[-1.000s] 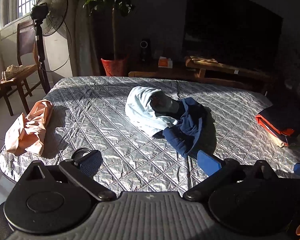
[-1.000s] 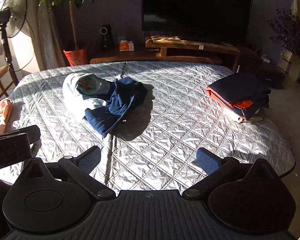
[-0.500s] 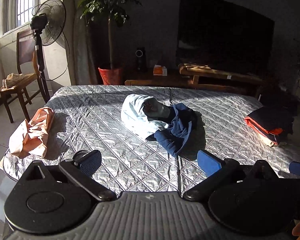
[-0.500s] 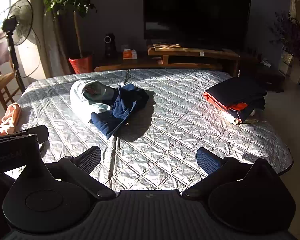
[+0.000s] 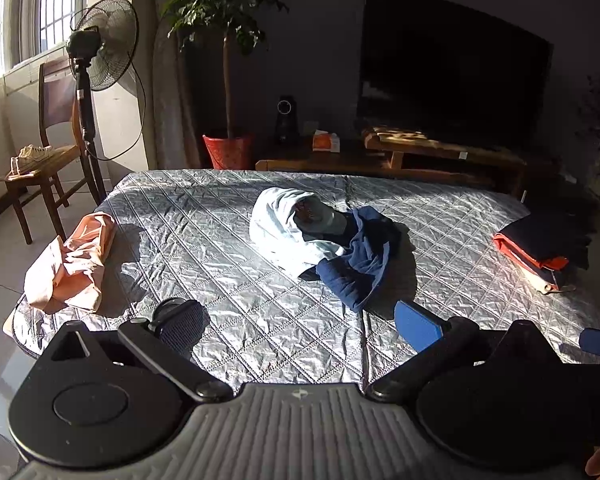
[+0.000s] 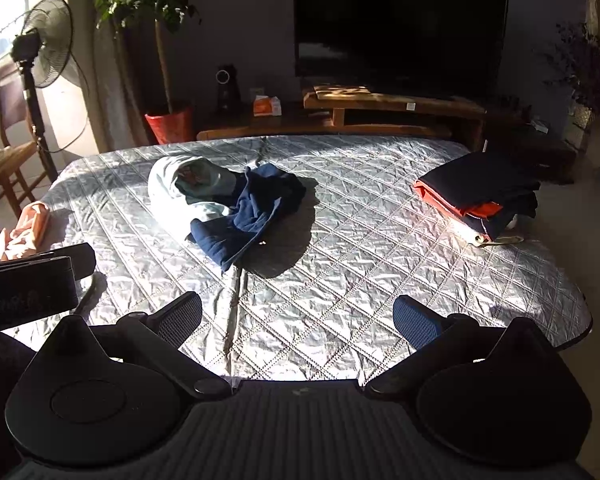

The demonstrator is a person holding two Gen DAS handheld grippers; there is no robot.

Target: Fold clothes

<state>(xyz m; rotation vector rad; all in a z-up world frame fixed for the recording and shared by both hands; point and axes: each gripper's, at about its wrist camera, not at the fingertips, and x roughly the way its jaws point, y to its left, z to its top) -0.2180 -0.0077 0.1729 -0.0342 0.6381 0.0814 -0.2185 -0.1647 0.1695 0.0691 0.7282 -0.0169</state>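
A crumpled heap lies mid-table: a pale blue garment tangled with a navy garment. A peach garment is bunched at the left edge. A folded stack of dark and orange clothes rests at the right. My left gripper hovers open above the near edge, empty. Over the near edge too, my right gripper is open and holds nothing. The left gripper's body shows at the left of the right wrist view.
The table wears a silver quilted cover. Behind it stand a low wooden bench, a dark TV, a potted plant in a red pot, a standing fan and a wooden chair.
Both grippers have drawn back and risen from the table, so the clothes look smaller and farther. Both stay open. The clothes have not moved.
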